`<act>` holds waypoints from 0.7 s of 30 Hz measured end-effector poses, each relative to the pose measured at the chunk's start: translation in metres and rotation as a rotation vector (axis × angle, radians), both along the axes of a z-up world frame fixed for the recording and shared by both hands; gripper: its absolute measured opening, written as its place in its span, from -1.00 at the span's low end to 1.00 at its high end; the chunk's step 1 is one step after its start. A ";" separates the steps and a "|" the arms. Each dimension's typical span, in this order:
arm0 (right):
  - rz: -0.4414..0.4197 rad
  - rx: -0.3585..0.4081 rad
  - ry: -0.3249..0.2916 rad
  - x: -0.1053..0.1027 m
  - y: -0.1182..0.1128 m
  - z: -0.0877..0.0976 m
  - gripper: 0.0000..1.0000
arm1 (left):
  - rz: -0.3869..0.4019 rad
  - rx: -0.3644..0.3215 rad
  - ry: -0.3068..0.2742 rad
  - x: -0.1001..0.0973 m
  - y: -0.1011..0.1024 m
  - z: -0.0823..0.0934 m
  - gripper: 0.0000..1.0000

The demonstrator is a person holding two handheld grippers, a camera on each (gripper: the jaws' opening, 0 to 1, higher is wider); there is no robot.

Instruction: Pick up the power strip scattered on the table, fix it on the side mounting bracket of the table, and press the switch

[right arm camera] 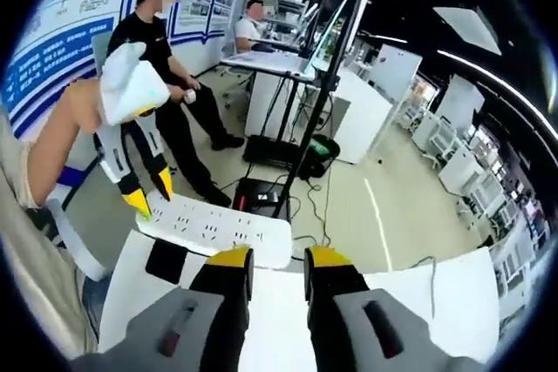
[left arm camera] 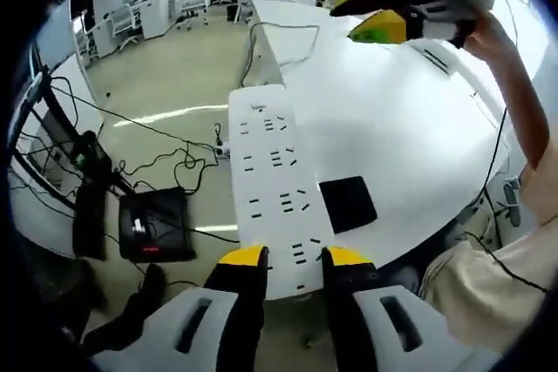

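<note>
Left gripper [left arm camera: 295, 257] clamps one end of the white power strip [left arm camera: 272, 182], held over the table [left arm camera: 410, 119] edge. Right gripper [right arm camera: 267, 258] hovers released, jaws apart, just beside the strip's long side.

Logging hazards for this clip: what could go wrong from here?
1. The left gripper holds the power strip by one end at the table edge; it could sag or slip.
2. Its cord trails across the table and may snag.
3. The right gripper hovers apart, giving no support.
</note>
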State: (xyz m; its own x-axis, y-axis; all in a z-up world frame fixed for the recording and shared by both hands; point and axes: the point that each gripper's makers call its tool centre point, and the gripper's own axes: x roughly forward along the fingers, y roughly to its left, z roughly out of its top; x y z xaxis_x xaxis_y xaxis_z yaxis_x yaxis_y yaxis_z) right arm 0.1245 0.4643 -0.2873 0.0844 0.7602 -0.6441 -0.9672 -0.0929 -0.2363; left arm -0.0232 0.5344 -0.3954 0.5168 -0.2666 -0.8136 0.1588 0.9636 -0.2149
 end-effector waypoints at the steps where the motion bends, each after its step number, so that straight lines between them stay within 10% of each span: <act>1: -0.007 0.012 0.003 0.003 -0.003 0.003 -0.60 | -0.002 -0.005 -0.007 0.000 -0.001 0.000 -0.38; 21: -0.106 0.149 -0.043 0.005 -0.090 0.033 -0.54 | 0.017 -0.146 -0.227 0.023 -0.020 0.028 -0.33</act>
State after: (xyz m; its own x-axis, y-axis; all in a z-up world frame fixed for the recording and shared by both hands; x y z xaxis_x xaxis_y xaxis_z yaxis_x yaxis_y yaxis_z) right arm 0.1291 0.3739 -0.2540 0.1939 0.8325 -0.5189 -0.9586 0.0483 -0.2807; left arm 0.0003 0.5148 -0.3675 0.6867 -0.3624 -0.6302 0.2028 0.9279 -0.3127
